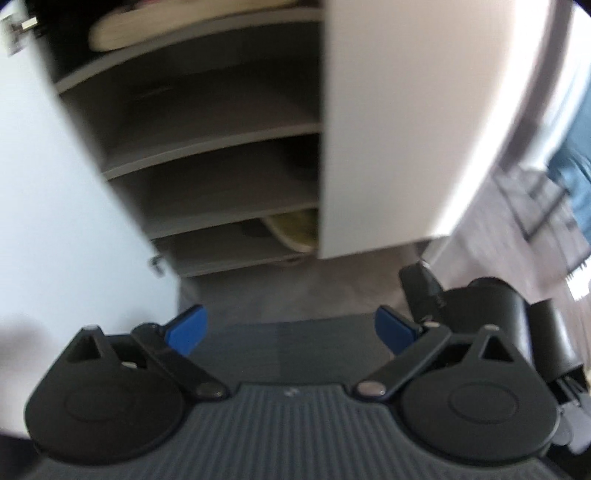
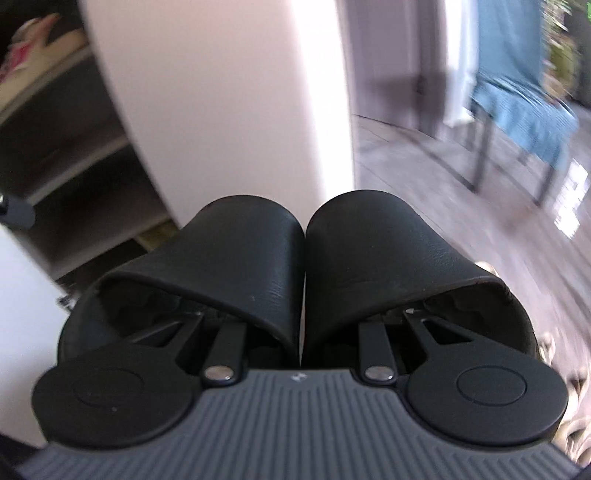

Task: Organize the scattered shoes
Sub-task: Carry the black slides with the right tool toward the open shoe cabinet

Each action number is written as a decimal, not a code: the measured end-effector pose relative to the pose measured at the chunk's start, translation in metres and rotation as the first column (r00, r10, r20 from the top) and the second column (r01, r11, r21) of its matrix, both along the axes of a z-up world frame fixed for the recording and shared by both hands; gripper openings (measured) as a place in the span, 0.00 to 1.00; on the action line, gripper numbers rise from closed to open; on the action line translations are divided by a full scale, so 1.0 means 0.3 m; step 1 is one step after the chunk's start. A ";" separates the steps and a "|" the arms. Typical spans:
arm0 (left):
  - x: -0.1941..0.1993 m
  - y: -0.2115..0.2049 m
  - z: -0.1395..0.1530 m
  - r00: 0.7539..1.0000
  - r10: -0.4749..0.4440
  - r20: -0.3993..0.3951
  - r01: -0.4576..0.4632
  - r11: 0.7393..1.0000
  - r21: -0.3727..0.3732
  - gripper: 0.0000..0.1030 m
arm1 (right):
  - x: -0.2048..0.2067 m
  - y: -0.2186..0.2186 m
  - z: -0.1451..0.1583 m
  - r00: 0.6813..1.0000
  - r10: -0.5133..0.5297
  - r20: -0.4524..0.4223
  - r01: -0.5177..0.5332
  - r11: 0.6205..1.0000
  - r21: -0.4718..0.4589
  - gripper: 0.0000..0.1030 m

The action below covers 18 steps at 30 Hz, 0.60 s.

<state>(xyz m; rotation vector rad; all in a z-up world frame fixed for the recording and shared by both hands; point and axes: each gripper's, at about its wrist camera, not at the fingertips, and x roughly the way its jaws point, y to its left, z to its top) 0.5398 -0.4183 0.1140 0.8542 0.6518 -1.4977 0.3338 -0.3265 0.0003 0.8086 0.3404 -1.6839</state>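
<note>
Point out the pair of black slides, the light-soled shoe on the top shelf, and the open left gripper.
pair of black slides (image 2: 255,251): right wrist view, on the left slide's strap.
light-soled shoe (image 1: 184,27): left wrist view, on its pale sole.
left gripper (image 1: 290,326): left wrist view, midway between the blue fingertips.

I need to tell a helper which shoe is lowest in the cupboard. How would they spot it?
Find the open shelf cupboard between its white doors. On the lowest shelf, at the right, lies the yellowish shoe, partly hidden by the door; the pale shoe sits high up.
</note>
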 end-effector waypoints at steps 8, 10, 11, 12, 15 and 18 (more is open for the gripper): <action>0.164 -0.053 0.112 0.979 0.199 -0.040 -0.202 0.976 -0.077 0.96 | 0.114 -0.138 0.161 0.977 0.211 -0.034 -0.213 0.973 -0.084 0.24; 0.194 -0.055 0.138 0.976 0.214 -0.047 -0.218 0.971 -0.096 0.96 | 0.151 -0.163 0.188 0.971 0.237 -0.033 -0.239 0.966 -0.095 0.24; 0.208 -0.052 0.151 0.975 0.219 -0.050 -0.223 0.969 -0.103 0.96 | 0.178 -0.179 0.204 0.966 0.256 -0.033 -0.258 0.960 -0.105 0.24; 0.223 -0.049 0.164 0.973 0.223 -0.053 -0.228 0.968 -0.109 0.96 | 0.205 -0.197 0.221 0.960 0.277 -0.034 -0.279 0.953 -0.116 0.24; 0.267 -0.039 0.191 0.974 0.217 -0.065 -0.223 0.970 -0.100 0.96 | 0.259 -0.258 0.236 0.946 0.325 -0.016 -0.324 0.936 -0.140 0.24; 0.327 0.004 0.214 0.975 0.204 -0.084 -0.210 0.974 -0.078 0.96 | 0.335 -0.323 0.246 0.927 0.376 -0.012 -0.372 0.912 -0.171 0.24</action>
